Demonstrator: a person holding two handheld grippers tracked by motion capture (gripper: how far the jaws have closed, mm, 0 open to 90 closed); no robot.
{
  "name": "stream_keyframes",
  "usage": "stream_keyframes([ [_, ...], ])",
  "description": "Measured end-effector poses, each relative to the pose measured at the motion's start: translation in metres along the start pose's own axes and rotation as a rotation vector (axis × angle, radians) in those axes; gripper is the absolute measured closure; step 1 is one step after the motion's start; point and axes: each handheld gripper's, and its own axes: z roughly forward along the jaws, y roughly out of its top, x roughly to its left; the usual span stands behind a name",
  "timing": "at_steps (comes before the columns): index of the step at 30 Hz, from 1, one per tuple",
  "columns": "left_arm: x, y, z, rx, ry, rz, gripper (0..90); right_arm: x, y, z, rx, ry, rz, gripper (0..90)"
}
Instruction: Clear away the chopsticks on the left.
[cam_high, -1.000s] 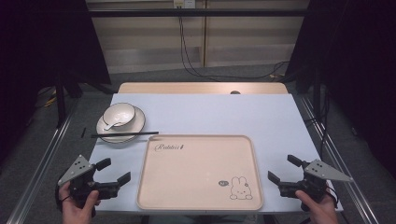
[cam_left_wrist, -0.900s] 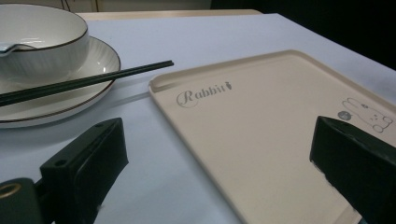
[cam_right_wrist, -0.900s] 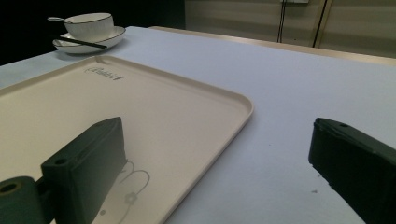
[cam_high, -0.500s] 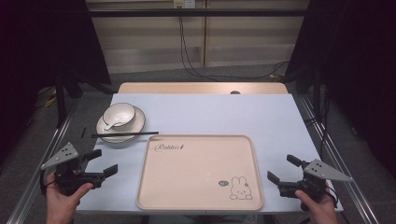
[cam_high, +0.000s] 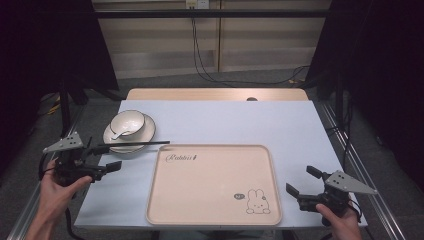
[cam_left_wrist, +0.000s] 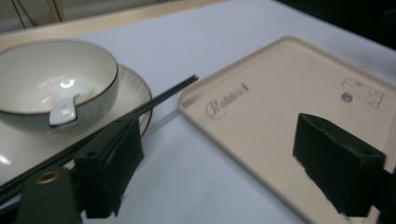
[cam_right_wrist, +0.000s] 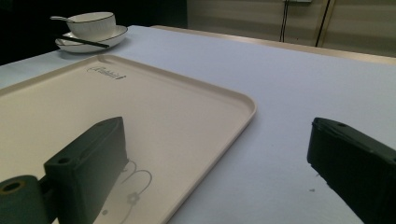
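I'm bringing my left gripper (cam_high: 111, 158), jaws just narrowing on nothing, toward the black chopsticks (cam_high: 134, 145) lying across the plate (cam_high: 111, 143) beside the tray (cam_high: 215, 220); next I must straddle them and pinch.

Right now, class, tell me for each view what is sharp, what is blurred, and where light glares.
High view: table evenly lit, surroundings dark. Left gripper view: glare inside the bowl, the near claw soft. Right gripper view: tray fairly sharp, claw blurred.
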Motion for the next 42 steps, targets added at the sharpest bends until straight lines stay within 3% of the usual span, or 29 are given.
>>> stream_keyframes([
  [6, 0.022, -0.007, 0.013, 0.02, 0.009, -0.005, 11.4, 0.0, 0.0, 0.0, 0.001, 0.002, 0.0, 4.7],
  [9, 0.03, -0.011, 0.021, 0.066, 0.039, 0.002, 8.5, 0.0, 0.0, 0.0, 0.002, 0.003, 0.001, 4.7],
  [12, 0.038, -0.013, 0.028, 0.085, 0.004, 0.005, 8.1, 0.0, 0.0, 0.0, 0.003, 0.006, 0.0, 4.8],
  [14, 0.043, -0.015, 0.032, 0.085, 0.026, 0.0, 7.9, 0.0, 0.0, 0.0, 0.003, 0.006, -0.001, 4.7],
  [16, 0.044, -0.016, 0.035, 0.087, 0.04, 0.002, 12.9, 0.0, 0.0, 0.0, 0.004, 0.005, -0.001, 4.7],
  [17, 0.047, -0.016, 0.038, 0.095, 0.026, 0.003, 15.9, 0.0, 0.0, 0.0, 0.001, 0.004, 0.001, 4.7],
  [19, 0.05, -0.015, 0.043, 0.122, 0.053, 0.004, 19.5, 0.0, 0.0, 0.0, 0.002, 0.006, 0.002, 4.7],
  [21, 0.053, -0.014, 0.045, 0.127, 0.068, 0.021, 26.2, 0.0, 0.0, 0.0, 0.006, 0.003, -0.001, 5.0],
  [24, 0.056, -0.011, 0.048, 0.119, 0.1, 0.061, 26.7, -0.001, 0.0, 0.0, 0.007, 0.001, -0.002, 5.1],
  [25, 0.056, -0.01, 0.049, 0.122, 0.103, 0.076, 34.9, 0.0, 0.0, 0.0, 0.007, 0.001, 0.0, 5.1],
  [26, 0.058, -0.01, 0.049, 0.122, 0.11, 0.094, 34.9, 0.0, 0.0, 0.0, 0.007, 0.001, 0.0, 5.1],
  [29, 0.062, -0.01, 0.051, 0.117, 0.133, 0.113, 51.1, 0.0, 0.0, 0.0, 0.008, 0.004, -0.001, 5.1],
  [35, 0.07, -0.012, 0.055, 0.128, 0.156, 0.137, 57.2, 0.0, 0.0, 0.0, 0.008, 0.001, -0.001, 5.0],
  [37, 0.071, -0.013, 0.057, 0.113, 0.162, 0.125, 57.5, -0.001, 0.0, 0.0, 0.008, 0.0, 0.004, 5.0],
  [42, 0.075, -0.012, 0.059, 0.129, 0.169, 0.149, 58.2, 0.0, 0.0, 0.0, 0.01, 0.004, 0.001, 5.1],
])
